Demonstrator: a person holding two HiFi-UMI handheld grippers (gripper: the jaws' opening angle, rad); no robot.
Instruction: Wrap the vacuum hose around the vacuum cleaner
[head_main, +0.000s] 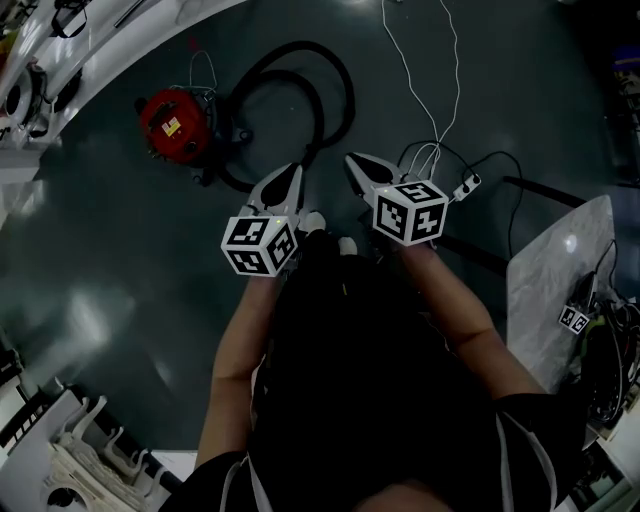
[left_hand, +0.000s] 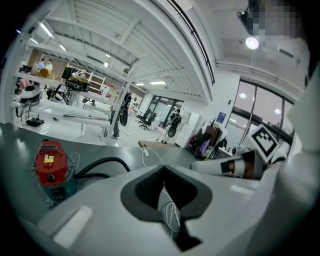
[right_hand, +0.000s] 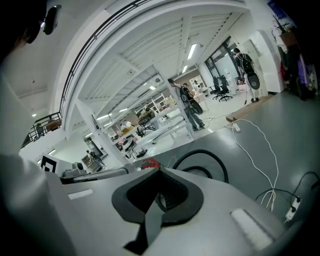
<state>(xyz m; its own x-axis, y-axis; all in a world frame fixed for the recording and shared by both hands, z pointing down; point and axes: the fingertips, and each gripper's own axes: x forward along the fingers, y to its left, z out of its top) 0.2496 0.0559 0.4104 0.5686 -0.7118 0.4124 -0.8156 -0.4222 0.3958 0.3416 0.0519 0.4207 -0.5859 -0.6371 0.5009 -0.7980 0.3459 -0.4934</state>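
2 white handheld grippers are held out side by side over a dark glossy floor (head_main: 120, 260), each with a marker cube at its back. The left gripper (head_main: 289, 173) has its fingers (left_hand: 95, 205) pressed together with nothing between them, and so does the right gripper (head_main: 353, 160), whose fingers (right_hand: 240, 200) meet at a closed tip with no object in the grip.

The round red vacuum cleaner (head_main: 175, 125) stands on the floor ahead of the left fingertips and off to their left, well apart from them. In the left gripper view it sits low at the left of the closed tip (left_hand: 50, 162). In the right gripper view only its red top shows, just above the tip (right_hand: 148, 163).

The thick black vacuum hose (head_main: 325, 95) runs out from the cleaner's right side and lies in loose loops on the floor, ahead of both sets of fingertips. It is not wound round the cleaner, and neither gripper touches it.

A thin white cable (head_main: 420, 80) trails across the floor ahead and to the right of the right fingertips, ending near a white power strip (head_main: 467, 186) just right of that gripper.
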